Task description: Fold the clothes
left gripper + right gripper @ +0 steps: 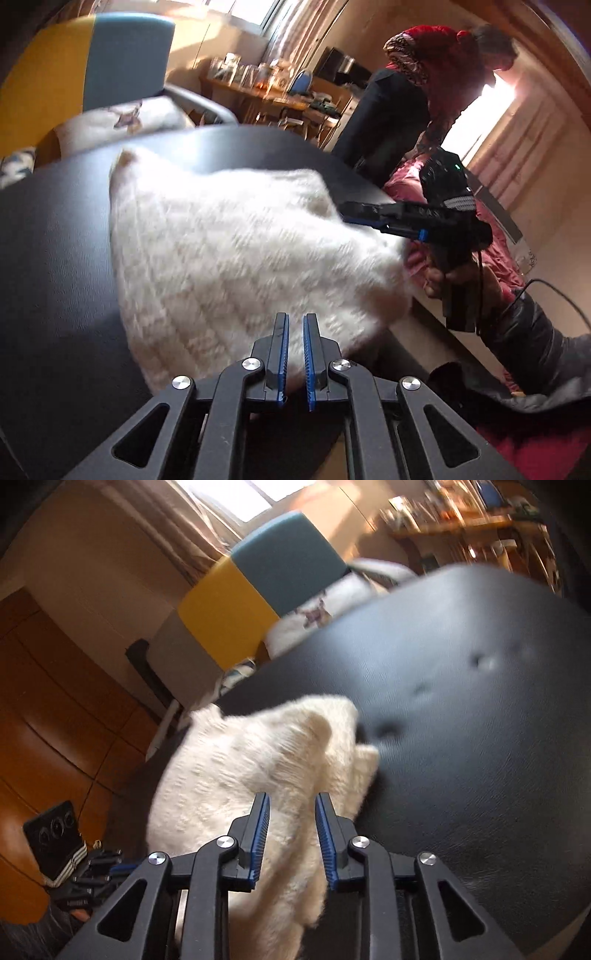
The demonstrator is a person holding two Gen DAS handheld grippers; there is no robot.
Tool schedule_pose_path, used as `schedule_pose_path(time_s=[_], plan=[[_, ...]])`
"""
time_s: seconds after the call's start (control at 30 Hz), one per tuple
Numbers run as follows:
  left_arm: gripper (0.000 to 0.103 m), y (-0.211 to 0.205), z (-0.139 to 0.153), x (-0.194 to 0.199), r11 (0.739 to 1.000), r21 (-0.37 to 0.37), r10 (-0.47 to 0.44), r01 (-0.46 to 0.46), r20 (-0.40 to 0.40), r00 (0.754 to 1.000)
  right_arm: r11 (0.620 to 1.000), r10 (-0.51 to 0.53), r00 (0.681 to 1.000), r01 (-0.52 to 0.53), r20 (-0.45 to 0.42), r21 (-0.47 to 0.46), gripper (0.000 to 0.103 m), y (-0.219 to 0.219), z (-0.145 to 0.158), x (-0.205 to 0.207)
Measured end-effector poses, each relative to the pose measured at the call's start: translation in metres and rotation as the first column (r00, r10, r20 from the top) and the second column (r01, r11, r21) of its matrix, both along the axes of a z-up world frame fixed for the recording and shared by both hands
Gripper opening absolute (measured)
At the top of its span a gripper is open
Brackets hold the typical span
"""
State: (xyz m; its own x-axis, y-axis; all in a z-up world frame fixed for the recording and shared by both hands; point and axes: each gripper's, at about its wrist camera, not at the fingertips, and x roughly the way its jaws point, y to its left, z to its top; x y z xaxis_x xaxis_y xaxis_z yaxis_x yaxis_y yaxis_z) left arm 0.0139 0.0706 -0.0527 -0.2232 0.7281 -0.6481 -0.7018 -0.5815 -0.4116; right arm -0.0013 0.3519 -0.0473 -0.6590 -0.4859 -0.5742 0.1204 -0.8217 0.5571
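The white knit garment point(236, 251) is blurred on the black desk point(55, 240); the left gripper point(294, 325) is seen with jaws narrowly parted, the right gripper point(291, 801) with jaws wider, and any grip is hidden.

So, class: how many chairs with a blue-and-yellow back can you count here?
1. The chair stands beyond the black table's far edge, behind the white sweater. Others may be hidden.
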Motion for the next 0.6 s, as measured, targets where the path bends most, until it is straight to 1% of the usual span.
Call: schedule_pose_path(time_s=[0.07, 0.13, 0.17, 0.2, 0.27, 0.3, 0.33, 0.37, 0.4, 0.43, 0.47, 0.53, 0.6], plan=[[0.008, 0.001, 0.013, -0.010, 0.999, 0.041, 0.006, -0.006, -0.003, 1.000, 0.996, 0.078, 0.996, -0.076, -0.047, 0.046, 0.026, -0.012, 0.020, 0.011], [0.008, 0.007, 0.010, -0.021, 0.999, 0.031, 0.021, -0.021, 0.001, 1.000, 0.979, 0.173, 0.983, -0.165, -0.068, 0.118, 0.026, -0.033, 0.034, 0.019], [0.008, 0.009, 0.009, -0.026, 0.999, 0.026, 0.028, -0.028, 0.003, 1.000, 0.964, 0.219, 0.974, -0.207, -0.057, 0.166, 0.026, -0.046, 0.034, 0.021], [0.008, 0.012, 0.007, -0.032, 0.999, 0.021, 0.036, -0.036, 0.006, 0.999, 0.946, 0.259, 0.965, -0.246, -0.036, 0.213, 0.026, -0.059, 0.033, 0.023], [0.010, 0.017, 0.004, -0.043, 0.999, 0.010, 0.051, -0.051, 0.010, 0.999, 0.906, 0.323, 0.946, -0.320, 0.035, 0.276, 0.026, -0.079, 0.018, 0.025], [0.010, 0.020, 0.002, -0.049, 0.998, 0.005, 0.058, -0.058, 0.012, 0.998, 0.887, 0.333, 0.939, -0.344, 0.090, 0.307, 0.026, -0.085, 0.006, 0.026], [0.010, 0.021, -0.010, -0.052, 0.998, -0.004, 0.058, -0.058, 0.042, 0.997, 0.881, 0.319, 0.938, -0.346, 0.136, 0.322, 0.022, -0.086, -0.009, 0.025], [0.010, 0.023, -0.022, -0.055, 0.998, -0.012, 0.059, -0.058, 0.071, 0.996, 0.883, 0.298, 0.939, -0.339, 0.170, 0.325, 0.021, -0.084, -0.024, 0.025], [0.010, 0.021, -0.029, -0.054, 0.998, 0.008, 0.058, -0.059, 0.093, 0.994, 0.907, 0.277, 0.948, -0.312, 0.158, 0.282, 0.021, -0.077, -0.032, 0.027], [0.010, 0.020, -0.028, -0.053, 0.998, 0.011, 0.064, -0.065, 0.089, 0.994, 0.932, 0.258, 0.957, -0.284, 0.136, 0.227, 0.021, -0.069, -0.036, 0.030], [0.010, 0.019, -0.027, -0.052, 0.997, 0.014, 0.069, -0.071, 0.084, 0.994, 0.947, 0.242, 0.962, -0.262, 0.126, 0.184, 0.020, -0.063, -0.040, 0.032], [0.010, 0.021, -0.021, -0.052, 0.998, 0.011, 0.067, -0.068, 0.092, 0.994, 0.958, 0.228, 0.968, -0.242, 0.102, 0.155, 0.019, -0.059, -0.044, 0.037], [0.010, 0.028, -0.013, -0.057, 0.998, 0.002, 0.056, -0.056, 0.072, 0.996, 0.960, 0.225, 0.970, -0.237, 0.092, 0.147, 0.019, -0.059, -0.045, 0.038]])
